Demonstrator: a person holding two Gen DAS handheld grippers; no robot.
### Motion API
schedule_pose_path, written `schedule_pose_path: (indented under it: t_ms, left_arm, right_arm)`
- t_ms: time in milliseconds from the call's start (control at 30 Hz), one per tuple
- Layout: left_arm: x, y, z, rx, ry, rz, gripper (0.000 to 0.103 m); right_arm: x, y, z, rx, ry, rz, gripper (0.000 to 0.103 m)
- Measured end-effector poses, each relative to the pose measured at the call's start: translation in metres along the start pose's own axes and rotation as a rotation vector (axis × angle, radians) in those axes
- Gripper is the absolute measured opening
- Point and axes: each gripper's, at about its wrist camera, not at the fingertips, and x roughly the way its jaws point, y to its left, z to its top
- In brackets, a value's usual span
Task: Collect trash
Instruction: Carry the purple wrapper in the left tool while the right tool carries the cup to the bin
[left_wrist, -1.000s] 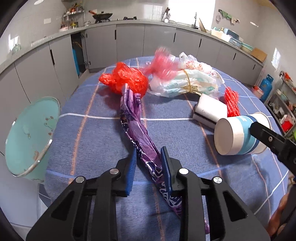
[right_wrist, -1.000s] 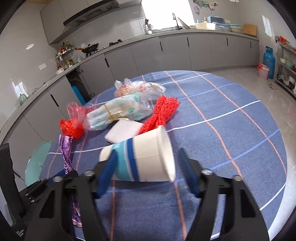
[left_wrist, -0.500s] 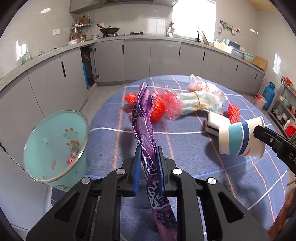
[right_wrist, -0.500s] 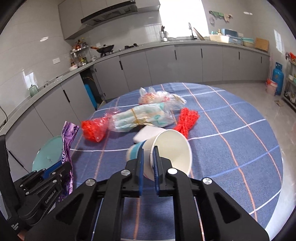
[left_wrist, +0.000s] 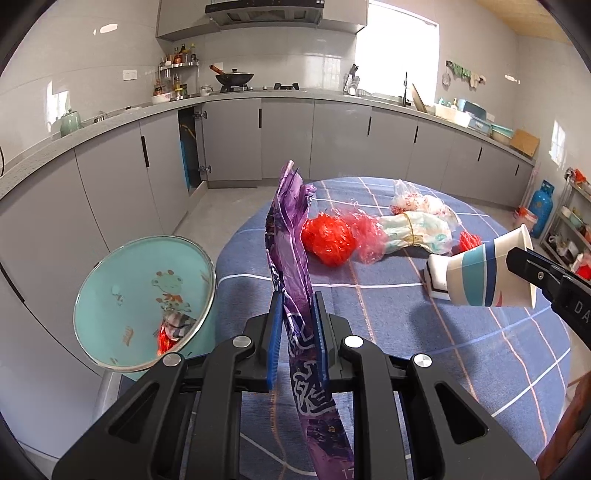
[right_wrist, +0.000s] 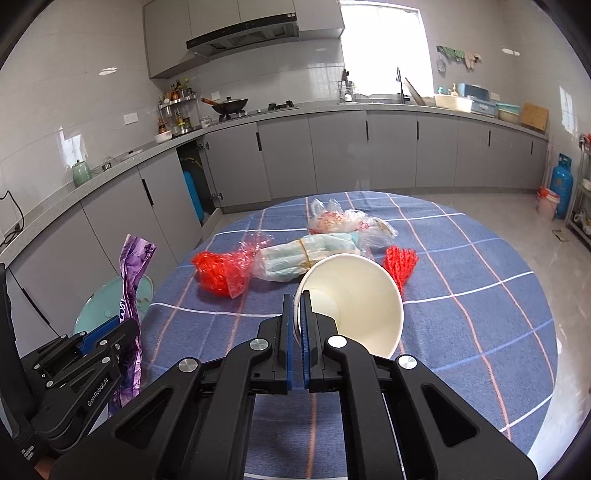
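The left gripper (left_wrist: 298, 328) has its blue pads pinched tight on a long purple wrapper (left_wrist: 290, 236). The wrapper stands nearly upright, its long axis running from a crumpled top end, raised above the near left edge of the table (left_wrist: 424, 332), down through the jaws to a loose tail hanging below them.

The right gripper (right_wrist: 295, 325) is closed just as narrowly, its two pads nipping the rim wall of a paper cup (right_wrist: 354, 299). The cup is held off the cloth and tipped on its side: from the right wrist camera its white mouth faces back toward the gripper, and from the left wrist camera its banded base points left and slightly down, toward the middle of the table. Inside it shows only bare white.

Off the table's left edge, low and near, stands a teal bin (left_wrist: 110, 280) with a metal rim. Some red scrap and a crumpled greyish piece lie at its bottom.

On the blue checked cloth farther out lies a red plastic bag (left_wrist: 327, 238), touching a clear bag (left_wrist: 415, 230) bound with a rubber band. A second clear bag (left_wrist: 421, 202) sits just behind that. A red mesh net (right_wrist: 400, 264) lies to the right, and a white block (left_wrist: 436, 277) sits beside the cup's base.
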Motion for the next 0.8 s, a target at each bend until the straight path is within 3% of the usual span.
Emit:
schedule_pose_path:
  t_ms: [300, 800]
  left_arm:
    - [-0.013, 0.017, 0.003, -0.027, -0.026, 0.019, 0.016]
    - [-0.023, 0.084, 0.007, -0.127, -0.043, 0.110, 0.016]
  right_arm:
    - [-0.005, 0.027, 0.011, -0.041, -0.027, 0.044, 0.005]
    - [0.003, 0.101, 0.022, -0.152, -0.040, 0.144, 0.005]
